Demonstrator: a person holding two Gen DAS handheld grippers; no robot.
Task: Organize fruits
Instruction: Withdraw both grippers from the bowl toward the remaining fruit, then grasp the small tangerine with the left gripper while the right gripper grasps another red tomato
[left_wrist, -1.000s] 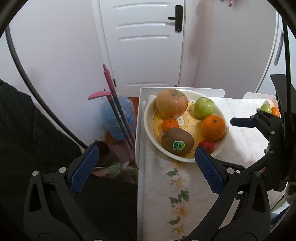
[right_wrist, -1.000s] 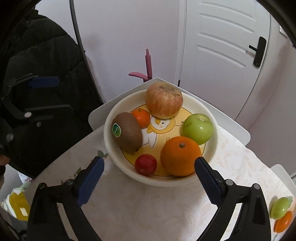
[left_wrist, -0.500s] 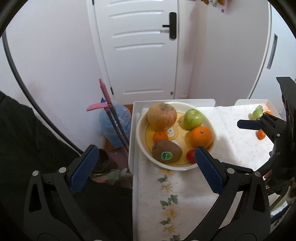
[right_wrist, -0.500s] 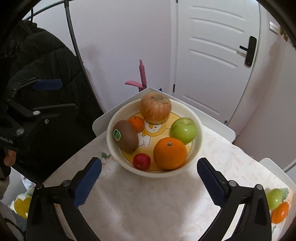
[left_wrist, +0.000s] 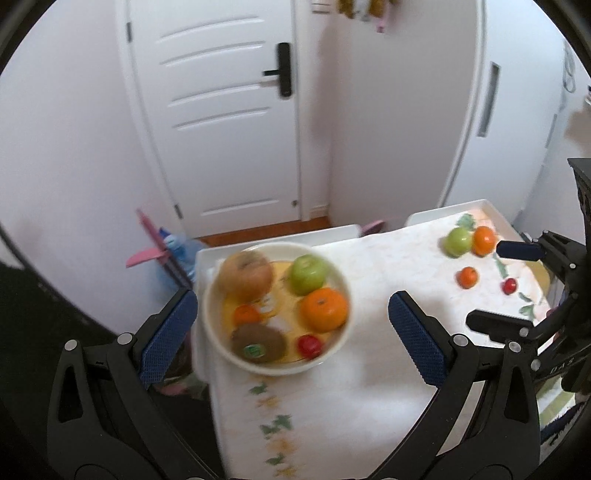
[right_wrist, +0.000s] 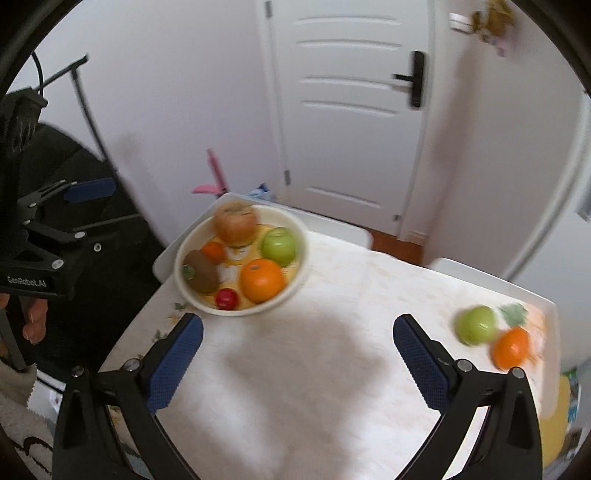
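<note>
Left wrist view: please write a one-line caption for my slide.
Open left gripper above a bowl of fruit; four loose fruits lie farther along the tablecloth.

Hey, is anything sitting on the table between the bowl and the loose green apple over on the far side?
Nothing visible does. Bare tablecloth lies between the bowl and the loose green apple.
</note>
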